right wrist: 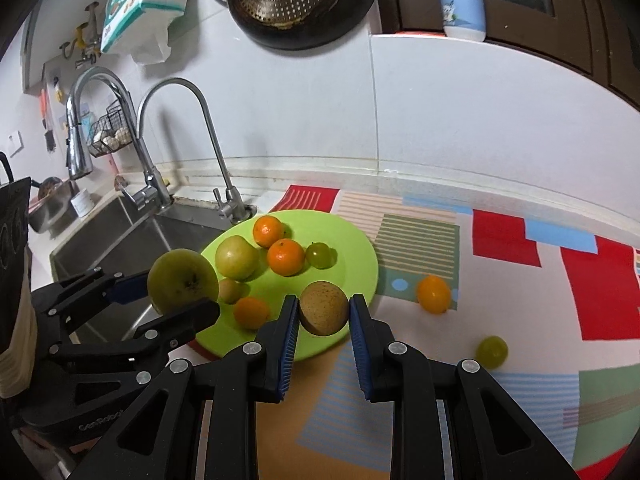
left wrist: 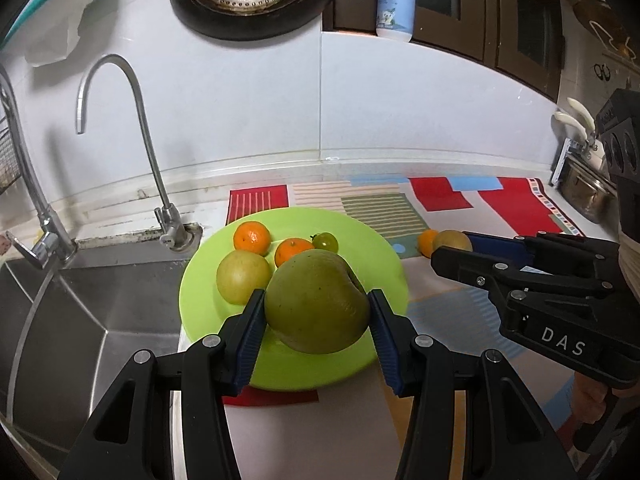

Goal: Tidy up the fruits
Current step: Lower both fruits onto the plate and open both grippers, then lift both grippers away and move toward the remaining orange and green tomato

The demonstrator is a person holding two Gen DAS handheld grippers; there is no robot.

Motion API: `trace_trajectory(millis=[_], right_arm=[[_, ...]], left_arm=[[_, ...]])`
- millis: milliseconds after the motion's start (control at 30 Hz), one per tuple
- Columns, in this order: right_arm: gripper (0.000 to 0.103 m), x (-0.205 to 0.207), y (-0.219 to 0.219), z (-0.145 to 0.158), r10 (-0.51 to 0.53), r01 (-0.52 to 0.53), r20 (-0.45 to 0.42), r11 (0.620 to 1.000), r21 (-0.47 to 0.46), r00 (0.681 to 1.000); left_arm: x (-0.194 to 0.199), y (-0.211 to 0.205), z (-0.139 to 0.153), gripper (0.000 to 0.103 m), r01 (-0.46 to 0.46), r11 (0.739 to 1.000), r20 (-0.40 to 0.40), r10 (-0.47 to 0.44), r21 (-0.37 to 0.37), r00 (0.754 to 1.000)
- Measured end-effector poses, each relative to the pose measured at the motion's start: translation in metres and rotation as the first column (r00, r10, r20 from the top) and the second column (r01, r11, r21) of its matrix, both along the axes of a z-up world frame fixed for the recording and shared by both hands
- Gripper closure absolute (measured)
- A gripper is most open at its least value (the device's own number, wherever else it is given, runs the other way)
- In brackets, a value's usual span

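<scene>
Green and firm-looking, the large pear (left wrist: 316,300) sat clamped at its widest girth in the left gripper (left wrist: 316,312) over the plate (left wrist: 200,300); at three o'clock, the right gripper (right wrist: 324,314) pinched a small, light, russet fruit (right wrist: 324,307), likely bruisable.

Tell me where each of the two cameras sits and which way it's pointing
Left wrist: on the left gripper, looking forward and down over the green plate toward the sink; its fingers clamp a large green fruit, and the right gripper enters from the right.
Right wrist: on the right gripper, aimed at the plate's near edge, clamping a brown fruit; the left gripper shows at left.
Shared: plate, curved faucet, patterned mat.
</scene>
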State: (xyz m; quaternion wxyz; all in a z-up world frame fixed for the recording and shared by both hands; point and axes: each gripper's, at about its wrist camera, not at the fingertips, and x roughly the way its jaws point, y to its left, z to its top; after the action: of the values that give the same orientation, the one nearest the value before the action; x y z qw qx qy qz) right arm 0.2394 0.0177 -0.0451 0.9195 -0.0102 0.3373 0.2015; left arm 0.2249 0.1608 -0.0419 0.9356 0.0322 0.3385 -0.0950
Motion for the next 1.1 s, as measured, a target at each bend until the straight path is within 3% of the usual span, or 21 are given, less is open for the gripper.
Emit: trace_trajectory(millis=[667,733,800,1033,1100], right_arm=[[0.076,0.061,0.017,-0.041,0.037,-0.038,-0.095,0.999,-0.011,0.995],[0.075,0.063,0.016,-0.041,0.031,-0.032,-0.094,0.999,-0.006,0.995],[0.063,0.064,0.014,-0.04,0.024,-0.024,-0.104,1.0,-0.001,0.994],[0.061,0.048,0.0,-0.029,-0.033,0.032,-0.084,0.999,-0.013,0.996],[0.053,0.04,-0.006,-0.026,-0.051,0.05,-0.074,0.999,-0.02,0.996]], left_arm=[[0.052,0.007,-0.031,0.053,0.004,1.0,-0.061,-0.003,0.015,0.998],[0.051,0.006,-0.028,0.046,-0.002,1.0,-0.043,0.003,0.02,0.999],[0.05,0.006,-0.024,0.039,-0.008,1.0,-0.024,0.008,0.02,1.0],[0.034,0.004,-0.014,0.037,-0.032,0.999,-0.009,0.032,0.028,0.999],[0.026,0.002,-0.009,0.035,-0.033,0.999,0.001,0.033,0.026,0.999]])
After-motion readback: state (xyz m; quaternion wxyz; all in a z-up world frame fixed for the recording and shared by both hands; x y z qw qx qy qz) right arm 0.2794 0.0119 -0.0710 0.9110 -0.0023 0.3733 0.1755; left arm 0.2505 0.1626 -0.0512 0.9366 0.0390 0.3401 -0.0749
